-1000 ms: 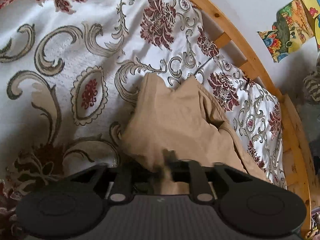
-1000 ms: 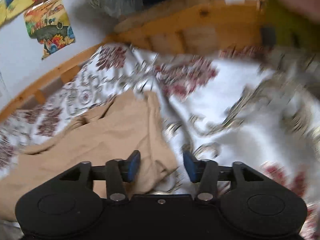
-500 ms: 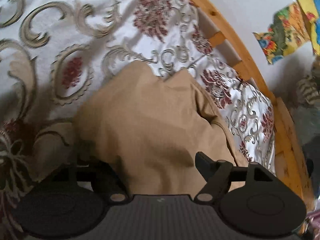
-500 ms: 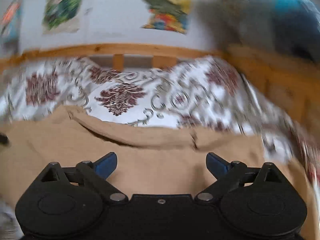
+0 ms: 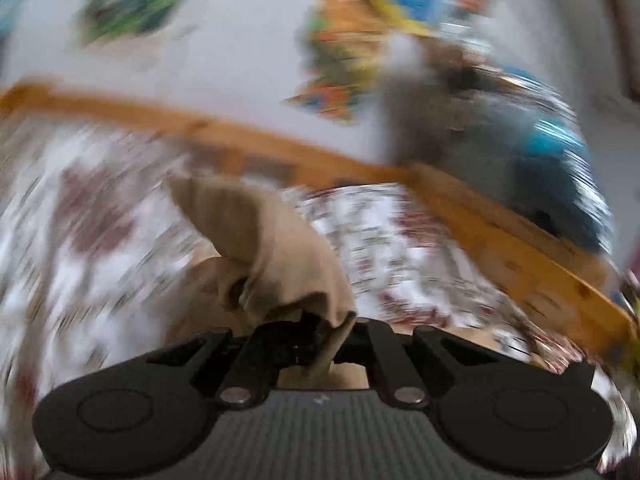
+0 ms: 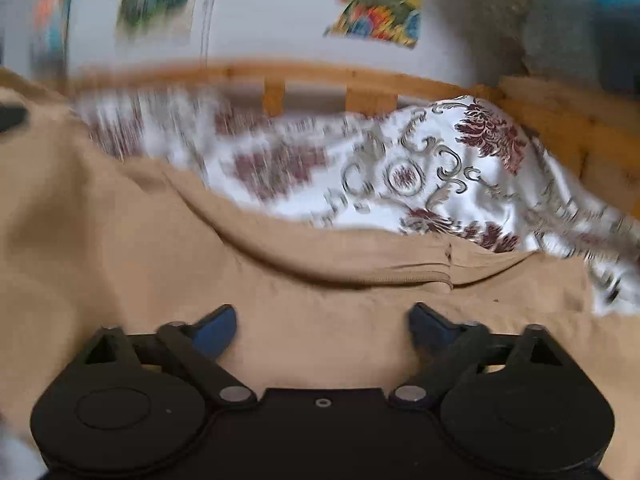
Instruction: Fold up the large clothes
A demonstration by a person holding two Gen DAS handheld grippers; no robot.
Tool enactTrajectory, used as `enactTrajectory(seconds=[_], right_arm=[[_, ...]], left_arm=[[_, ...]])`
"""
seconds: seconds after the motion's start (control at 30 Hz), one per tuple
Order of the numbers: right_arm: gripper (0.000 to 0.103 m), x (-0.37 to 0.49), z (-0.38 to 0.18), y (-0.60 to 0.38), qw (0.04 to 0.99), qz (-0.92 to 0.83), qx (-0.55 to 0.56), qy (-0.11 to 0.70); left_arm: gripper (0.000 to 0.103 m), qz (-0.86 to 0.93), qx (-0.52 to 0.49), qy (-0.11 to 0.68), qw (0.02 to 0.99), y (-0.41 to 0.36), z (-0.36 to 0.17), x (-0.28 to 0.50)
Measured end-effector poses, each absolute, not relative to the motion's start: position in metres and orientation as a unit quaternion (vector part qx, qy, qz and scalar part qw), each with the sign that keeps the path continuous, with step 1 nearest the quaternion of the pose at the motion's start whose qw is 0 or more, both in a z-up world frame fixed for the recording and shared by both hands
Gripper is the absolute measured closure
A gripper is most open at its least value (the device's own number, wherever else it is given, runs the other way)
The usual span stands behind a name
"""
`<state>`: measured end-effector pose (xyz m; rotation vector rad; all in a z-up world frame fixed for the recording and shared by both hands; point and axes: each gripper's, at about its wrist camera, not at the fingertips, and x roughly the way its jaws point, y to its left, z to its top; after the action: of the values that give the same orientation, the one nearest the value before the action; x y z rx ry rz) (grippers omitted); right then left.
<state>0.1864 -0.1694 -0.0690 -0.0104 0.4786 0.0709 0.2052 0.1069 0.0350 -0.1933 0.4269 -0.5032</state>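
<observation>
A: Tan cloth, plain and soft-looking: that is the large garment [image 6: 200, 264], and it lies on the bed over a white bedspread [image 6: 436, 184] printed with maroon flowers and grey scrolls.

B: Where does it sit on the bed?

A: In the right wrist view it covers the near part of the bed, with a ribbed hem or band [image 6: 400, 276] running across it and the bedspread showing beyond. The bed's wooden rail [image 6: 360, 80] runs along the far side of the garment, just under a pale wall.

B: And the left hand-held gripper [image 5: 326, 334]?

A: Pressed together on a bunch of the garment [image 5: 272, 248]. The cloth rises from the pinch in a crumpled peak above the bed. That view is badly smeared.

B: The right hand-held gripper [image 6: 322, 320]?

A: Its 2 blue-tipped fingers [image 6: 216, 326] stand spread wide over the garment, the jaws closing at this moment. The cloth lies flat beneath and between them; the pads are not pressing it.

B: Anything past the bed?

A: Colourful pictures [image 6: 376, 4] are stuck on the wall above the rail, at least 2 in the right wrist view. At the rail's corner sits a blurred grey and blue heap [image 5: 520, 152]; I cannot tell what it is.
</observation>
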Motion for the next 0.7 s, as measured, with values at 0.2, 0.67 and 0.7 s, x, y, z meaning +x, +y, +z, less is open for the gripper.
enactTrajectory(seconds=[0.2,0.67,0.7], right_arm=[[0.034,0.139,-0.027,-0.254,0.973,-0.012,0.108,0.204],[0.043,0.030,-0.023,-0.395,0.916,-0.027,0.286,0.280],[0.043,0.024,-0.027,-0.398,0.910,-0.014,0.306,0.280]], left_arm=[[0.099,-0.353,0.056,0.201,0.912,0.003,0.082,0.201],[0.099,-0.461,0.226,0.288,0.809,-0.156,-0.010,0.145],[0.099,-0.463,0.234,0.282,0.807,-0.157,-0.013,0.140]])
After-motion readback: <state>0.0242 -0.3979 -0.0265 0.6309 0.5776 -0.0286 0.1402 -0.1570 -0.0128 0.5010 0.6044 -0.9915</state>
